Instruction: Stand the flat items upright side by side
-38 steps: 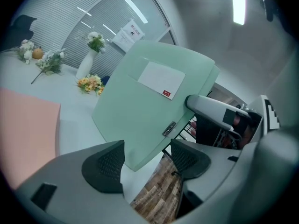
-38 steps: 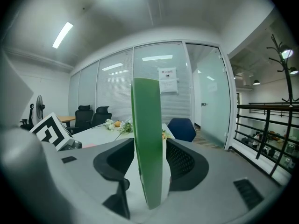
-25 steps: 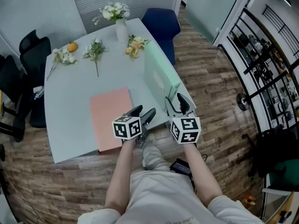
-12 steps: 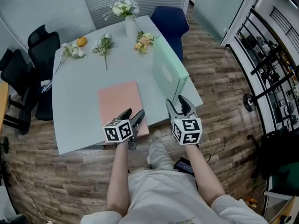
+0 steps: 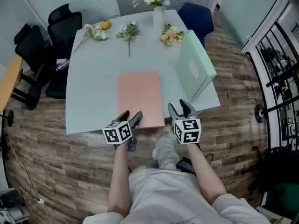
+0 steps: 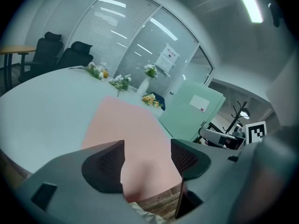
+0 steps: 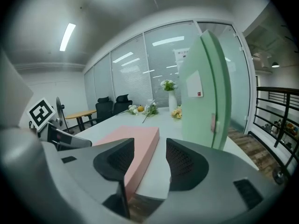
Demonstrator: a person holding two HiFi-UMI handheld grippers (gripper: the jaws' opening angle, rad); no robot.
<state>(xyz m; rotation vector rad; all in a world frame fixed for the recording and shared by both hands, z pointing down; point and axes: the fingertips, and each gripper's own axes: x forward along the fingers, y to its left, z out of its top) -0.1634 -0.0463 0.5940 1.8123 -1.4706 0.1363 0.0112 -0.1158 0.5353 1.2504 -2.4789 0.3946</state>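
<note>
On the table (image 5: 91, 92) at mid-frame the flat folder (image 5: 140, 99) lies near the lower edge, the upright folder (image 5: 195, 71) stands to its right, a vase (image 5: 159, 18) stands at top centre, and chairs (image 5: 63, 29) sit upper left.

This is an office meeting room. A large pale table (image 5: 93, 97) fills the centre of the head view, with black swivel chairs (image 5: 65, 24) at the upper left. Glass partition walls (image 7: 159, 64) with lowered blinds carry a posted notice (image 6: 167, 59). Strip lights (image 7: 67, 36) run overhead, above wood-look flooring (image 5: 56, 171).
</note>
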